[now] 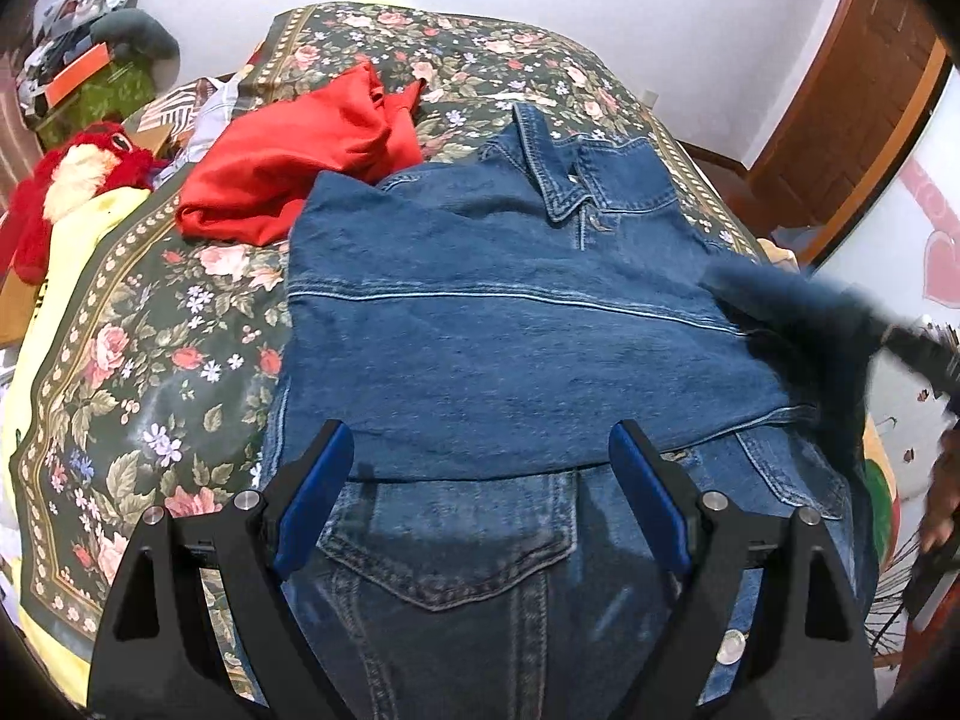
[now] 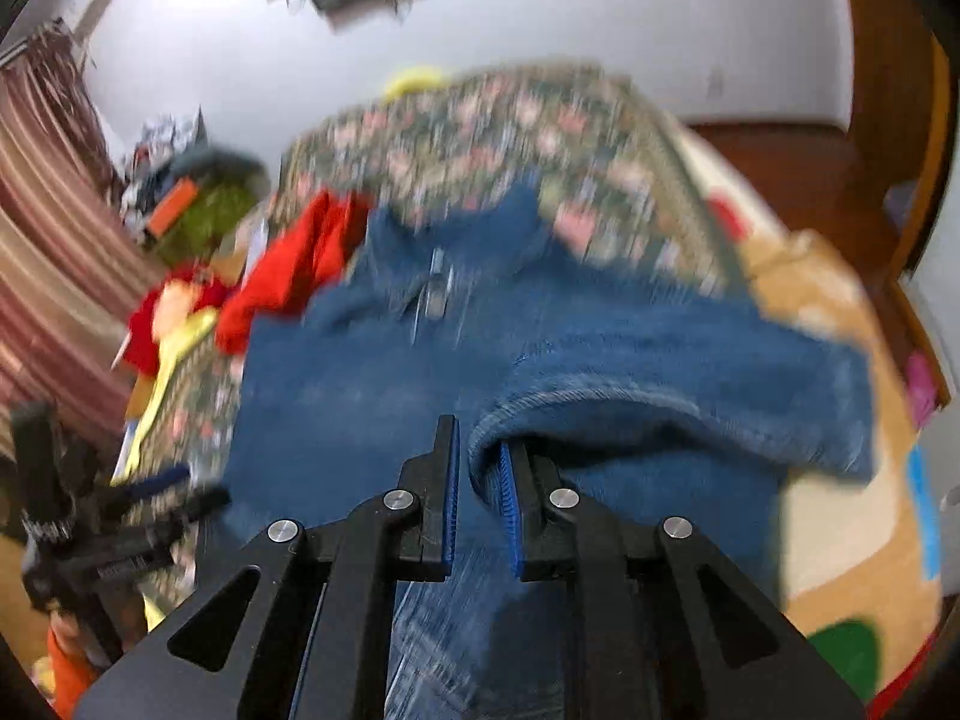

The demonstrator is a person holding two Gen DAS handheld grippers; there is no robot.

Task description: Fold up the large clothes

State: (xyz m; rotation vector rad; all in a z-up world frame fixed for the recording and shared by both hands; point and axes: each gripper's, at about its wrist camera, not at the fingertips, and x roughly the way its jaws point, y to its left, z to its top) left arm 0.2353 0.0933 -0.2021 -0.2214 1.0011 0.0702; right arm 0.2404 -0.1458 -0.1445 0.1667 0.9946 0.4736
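A blue denim jacket (image 1: 498,324) lies on the floral bedspread (image 1: 150,372), collar toward the far end, its left sleeve folded across the body. My left gripper (image 1: 480,456) is open just above the jacket near a chest pocket, holding nothing. My right gripper (image 2: 480,450) is shut on the jacket's right sleeve (image 2: 630,420) and holds it lifted over the jacket body (image 2: 360,408). In the left wrist view the lifted sleeve (image 1: 798,312) shows blurred at the right. The right wrist view is motion-blurred.
A crumpled red garment (image 1: 288,168) lies on the bed left of the jacket. A red and white plush toy (image 1: 72,180) and clutter sit at the far left. A wooden door (image 1: 840,96) stands at the right. The left gripper also shows in the right wrist view (image 2: 120,516).
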